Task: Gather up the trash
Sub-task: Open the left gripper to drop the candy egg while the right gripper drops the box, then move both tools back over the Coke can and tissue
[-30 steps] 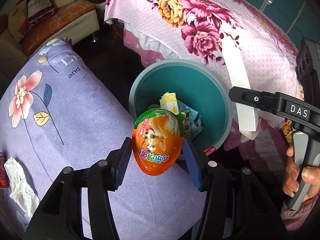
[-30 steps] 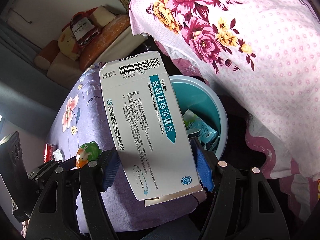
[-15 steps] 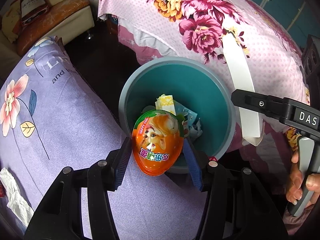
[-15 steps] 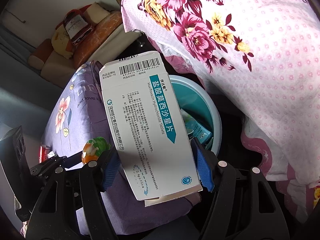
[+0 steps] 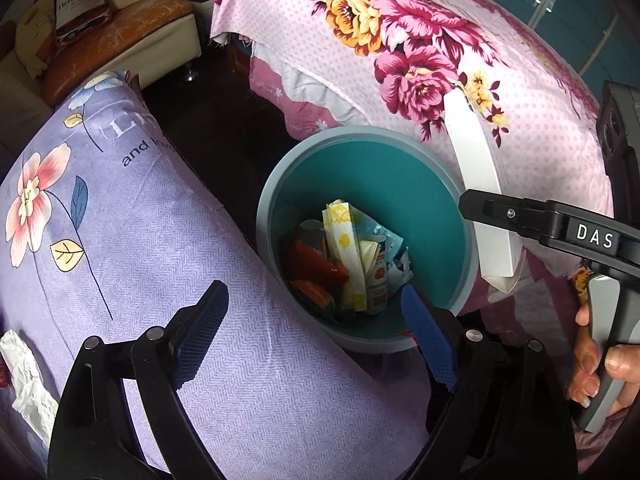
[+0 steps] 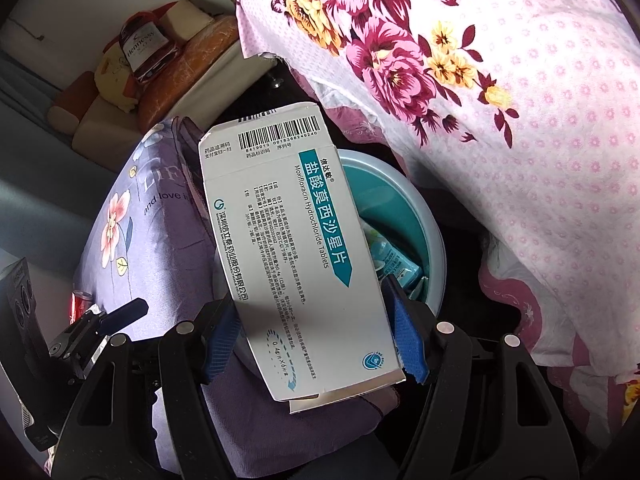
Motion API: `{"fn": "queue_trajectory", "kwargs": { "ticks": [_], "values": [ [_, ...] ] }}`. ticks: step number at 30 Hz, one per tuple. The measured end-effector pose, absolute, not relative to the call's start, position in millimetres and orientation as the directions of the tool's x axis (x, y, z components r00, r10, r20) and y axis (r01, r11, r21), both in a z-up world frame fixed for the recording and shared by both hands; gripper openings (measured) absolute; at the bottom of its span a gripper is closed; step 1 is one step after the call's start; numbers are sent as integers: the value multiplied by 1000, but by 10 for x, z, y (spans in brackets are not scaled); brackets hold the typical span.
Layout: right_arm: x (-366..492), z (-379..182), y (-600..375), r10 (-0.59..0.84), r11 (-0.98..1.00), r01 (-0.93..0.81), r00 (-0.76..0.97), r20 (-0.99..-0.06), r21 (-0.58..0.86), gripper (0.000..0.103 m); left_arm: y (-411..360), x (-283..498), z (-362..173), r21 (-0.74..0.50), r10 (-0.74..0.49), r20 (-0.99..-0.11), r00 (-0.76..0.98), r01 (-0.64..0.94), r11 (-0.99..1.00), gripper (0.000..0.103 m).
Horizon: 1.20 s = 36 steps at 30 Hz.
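The left gripper (image 5: 316, 316) hangs above the round teal plastic bin with a grey rim (image 5: 432, 152), pointing steeply down. Its jaws are opening and stand wide, and nothing is between the blue ribbed pads (image 5: 202, 326). Inside the bin lies a heap of trash (image 5: 352, 264): an orange plastic egg-shaped package (image 5: 316, 270) at the left side of the heap, a folded white and yellow paper wrapper (image 5: 344, 236), and some crumpled blue and white wrappers beside it.

The right gripper (image 6: 310, 340) holds a flat white cardboard medicine box with a teal stripe and a barcode (image 6: 288, 248). The blue pads press on the two long edges of the box near its lower end, so the fingers are at a middle width, closed on the box. The box stands tilted in front of the bin and hides a part of the rim. In the left wrist view this box shows only its thin white edge, over the right rim of the bin, and a hand (image 5: 600, 368) grips the grey handle of the right gripper.

The bin stands on a dark floor between a lilac cushion with flower print (image 5: 132, 240) and a pink floral bedcover (image 5: 400, 40). On the cushion, at the left edge, lies a crumpled white tissue (image 5: 24, 384).
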State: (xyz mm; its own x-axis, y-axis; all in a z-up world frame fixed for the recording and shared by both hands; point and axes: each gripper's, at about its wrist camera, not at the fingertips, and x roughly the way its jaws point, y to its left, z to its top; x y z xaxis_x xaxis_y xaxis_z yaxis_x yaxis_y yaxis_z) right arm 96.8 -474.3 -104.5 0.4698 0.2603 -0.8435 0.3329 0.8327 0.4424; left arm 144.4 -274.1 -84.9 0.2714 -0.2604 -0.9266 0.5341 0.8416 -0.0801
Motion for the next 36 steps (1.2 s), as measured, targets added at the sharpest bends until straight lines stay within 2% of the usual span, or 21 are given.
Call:
{"fn": "queue_trajectory", "kwargs": {
  "ticks": [8,18,36],
  "values": [
    [1036,-1091,-4663,248,845,333,450,-858,419,66,-2469,1524,-840,-148,-291,-923,251,466,872,89],
    [1065,-1135,-4541,256,840,349,420,-871,415,80,-2288,1493,-847,-178,-308,-920,243,440,880,91],
    [1008,-950,-3999,222,890,298,379,-899,345,83,-1719,1305,-760,-227,-336,-905,263,370,901,92]
  ]
}}
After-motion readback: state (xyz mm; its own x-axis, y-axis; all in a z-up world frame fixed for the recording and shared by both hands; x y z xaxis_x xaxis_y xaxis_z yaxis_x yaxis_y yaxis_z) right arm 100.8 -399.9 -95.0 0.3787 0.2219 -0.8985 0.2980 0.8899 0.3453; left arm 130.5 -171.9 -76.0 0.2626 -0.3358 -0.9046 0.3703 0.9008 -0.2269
